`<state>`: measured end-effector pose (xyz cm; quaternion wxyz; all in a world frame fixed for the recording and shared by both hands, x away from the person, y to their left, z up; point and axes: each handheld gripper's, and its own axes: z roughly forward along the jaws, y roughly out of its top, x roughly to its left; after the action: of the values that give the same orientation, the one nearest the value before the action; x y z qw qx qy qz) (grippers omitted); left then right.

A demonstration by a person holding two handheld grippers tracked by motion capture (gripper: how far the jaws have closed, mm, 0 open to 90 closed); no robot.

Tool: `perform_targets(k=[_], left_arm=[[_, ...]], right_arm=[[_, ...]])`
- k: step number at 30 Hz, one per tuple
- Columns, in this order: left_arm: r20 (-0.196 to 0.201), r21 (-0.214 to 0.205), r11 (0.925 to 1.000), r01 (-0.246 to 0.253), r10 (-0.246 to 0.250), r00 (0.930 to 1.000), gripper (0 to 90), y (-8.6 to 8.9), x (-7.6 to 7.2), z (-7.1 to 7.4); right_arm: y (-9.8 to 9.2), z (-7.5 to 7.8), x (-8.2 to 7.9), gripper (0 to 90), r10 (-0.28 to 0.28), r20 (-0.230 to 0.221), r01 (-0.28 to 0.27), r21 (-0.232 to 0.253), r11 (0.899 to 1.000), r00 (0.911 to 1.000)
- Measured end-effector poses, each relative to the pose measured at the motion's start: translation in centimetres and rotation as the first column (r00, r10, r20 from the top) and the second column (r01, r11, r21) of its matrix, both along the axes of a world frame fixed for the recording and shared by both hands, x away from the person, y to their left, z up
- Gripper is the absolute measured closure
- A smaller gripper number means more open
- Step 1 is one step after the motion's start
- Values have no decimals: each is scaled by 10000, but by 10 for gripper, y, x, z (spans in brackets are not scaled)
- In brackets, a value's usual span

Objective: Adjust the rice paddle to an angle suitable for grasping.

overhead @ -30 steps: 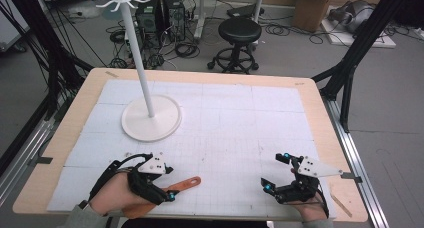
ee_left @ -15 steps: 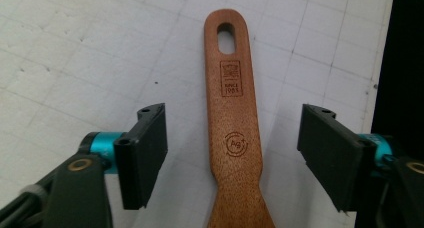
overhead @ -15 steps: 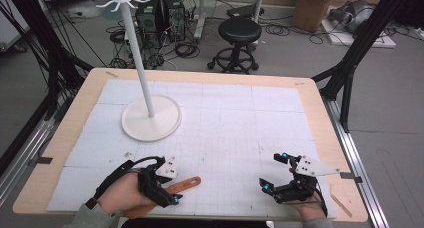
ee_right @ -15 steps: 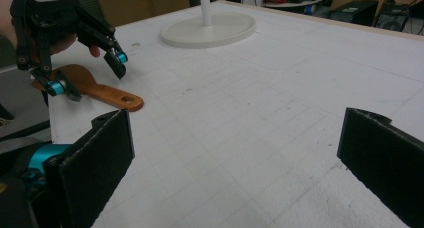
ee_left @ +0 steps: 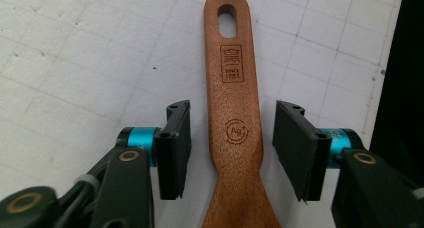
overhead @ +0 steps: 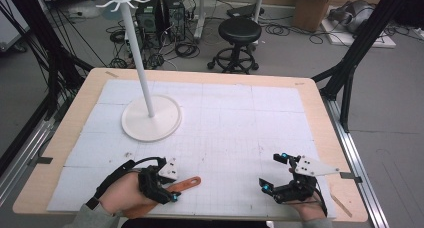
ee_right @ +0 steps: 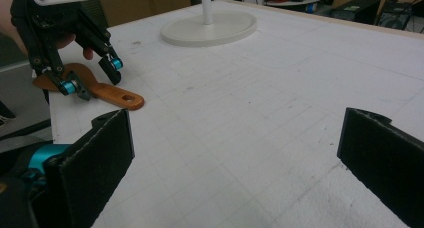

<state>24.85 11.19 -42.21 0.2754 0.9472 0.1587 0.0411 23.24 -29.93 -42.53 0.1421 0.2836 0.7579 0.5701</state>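
A: The left gripper (ee_left: pixel 231 153) has just been closing around the wooden spatula (ee_left: pixel 235 118) lying flat at the bench's (overhead: pixel 310 113) near edge, pads not yet touching.

B: Squeeze the narrow neck squarely. The right gripper (ee_right: pixel 235 153) waits, jaws wide, holding nothing.

Near the front left edge of the white mat (overhead: pixel 240 133) — a wooden spatula (overhead: pixel 185 184), flat on the mat, handle pointing right and slightly away from the person. Straddling its handle, the left gripper (overhead: pixel 170 188), one jaw on either side, neither pad touching the wood; jaws just been closing. Well apart to the right, near the front right edge, the right gripper (overhead: pixel 274 174), jaws spread wide over bare mat. Behind the left gripper, toward the far left of the mat — the rack stand (overhead: pixel 151 117), round base on the mat, pole upright. Under all of it, the table (overhead: pixel 320 118); beyond its far edge, a stool (overhead: pixel 239 40) on the floor.
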Motion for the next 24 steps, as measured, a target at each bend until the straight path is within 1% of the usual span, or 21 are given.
perform_targets(k=[6,10,11,12,13,20,22,24], left_arm=[[-59,122,9999,63,-62,10000,568,0,0,1],[-48,237,9997,70,-69,10000,605,-1,-1,2],[4,323,9994,154,-154,9999,622,-1,0,3],[-33,315,9994,105,-104,9999,641,-1,-1,3],[-52,250,9997,39,-38,10000,642,-1,-1,2],[-16,165,9999,4,-3,10000,650,0,-1,2],[-37,65,10000,-59,59,10000,650,1,-1,2],[29,43,9999,-156,156,9999,650,3,0,4]], right_arm=[[0,0,-1,3,10,9,-10,18,10000,10000],[-1,0,-2,3,-21,-42,21,21,10000,10000],[-1,0,-2,3,-21,-48,21,18,10000,10000],[-1,0,-1,3,-31,-6,31,11,10000,10000],[-1,0,-2,3,-16,-35,16,13,10000,10000],[-1,0,-1,3,-23,9,23,25,10000,10000],[-1,0,-2,3,-20,17,20,26,10000,10000],[-2,1,-2,3,-55,-30,55,62,10000,10000]])
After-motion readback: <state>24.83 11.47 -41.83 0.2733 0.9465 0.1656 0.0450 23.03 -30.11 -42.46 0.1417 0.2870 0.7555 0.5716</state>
